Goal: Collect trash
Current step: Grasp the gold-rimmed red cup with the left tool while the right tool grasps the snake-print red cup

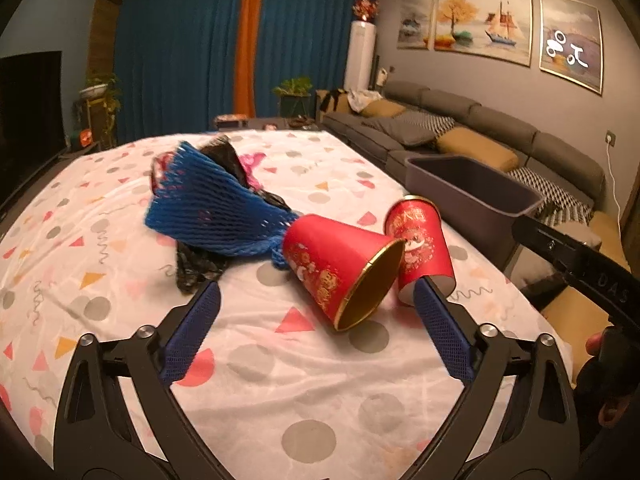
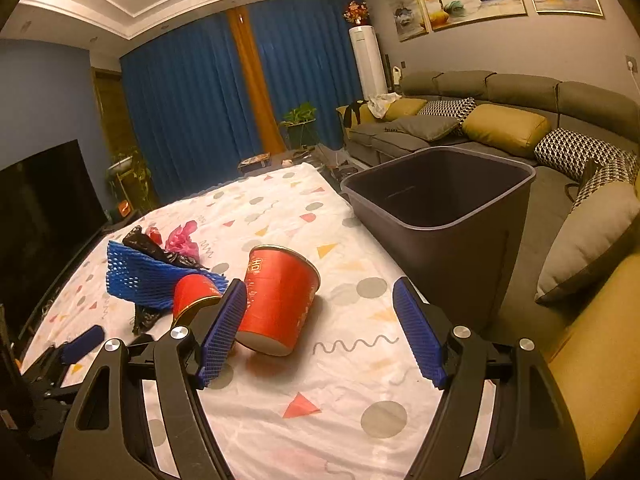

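Step in hand, as judged: the first pickup. Nothing is gripped and the trash bin [image 2: 440, 216], dark and open-topped, looks empty so far as its inside shows. It stands ahead and to the right of your right tool [image 2: 320, 312], just beside the edge of the tabletop [image 2: 360, 380], which carries a white patterned cloth.

Your right tool has its jaws spread wide and holds nothing. The larger red paper cup [image 2: 280, 300] lies tilted ahead of it, just inside the left finger; whether the pad touches the cup cannot be told. Your next move calls for shifting that tool left to straddle the cup, closing on its wall gently, since paper of this kind will likely crush, then carrying it right and over the bin rim.

Your left tool [image 1: 316, 300] is likewise open and empty. The second red cup [image 1: 344, 272] lies on its side between and ahead of its fingers, mouth toward you, touching the larger cup on the right.

Beyond the cups lies the blue foam netting [image 1: 212, 208], draped over a crumpled black plastic bag [image 1: 200, 268], with a pink scrap [image 2: 184, 240] farther off.

Obstruction: the cups touch, so lifting one may roll the other. The two tools work close together; keep them apart.
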